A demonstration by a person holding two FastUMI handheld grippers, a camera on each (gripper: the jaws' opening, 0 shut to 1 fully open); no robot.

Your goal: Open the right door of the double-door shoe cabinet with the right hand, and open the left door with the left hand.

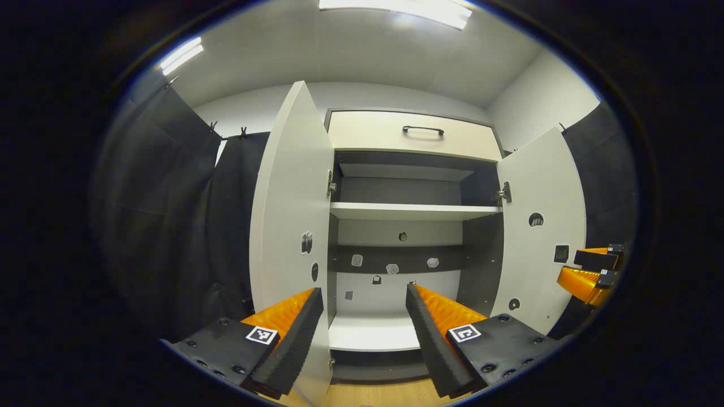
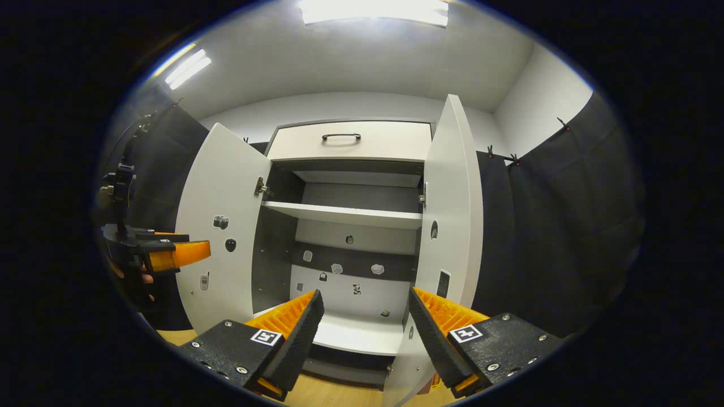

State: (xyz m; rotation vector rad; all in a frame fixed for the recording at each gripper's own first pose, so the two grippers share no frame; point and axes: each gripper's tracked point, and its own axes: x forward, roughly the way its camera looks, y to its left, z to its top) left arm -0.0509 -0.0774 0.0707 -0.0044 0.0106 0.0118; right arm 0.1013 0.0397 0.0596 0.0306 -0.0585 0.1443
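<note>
Straight ahead at twelve o'clock we face the white double-door shoe cabinet [image 1: 407, 212], its left door [image 1: 288, 226] and right door [image 1: 543, 226] swung wide. We hold the left gripper [image 1: 365, 333] and right gripper [image 2: 365, 333] spread, empty, apart from both doors, apparently released.

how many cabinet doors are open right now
2: the left door is swung out to the cabinet's left, the right door swung out to its right. The drawer above is shut.

Bright ceiling strip lights [image 2: 373, 11] glaring, sharp focus, edges bowed, perhaps slightly dim
</note>
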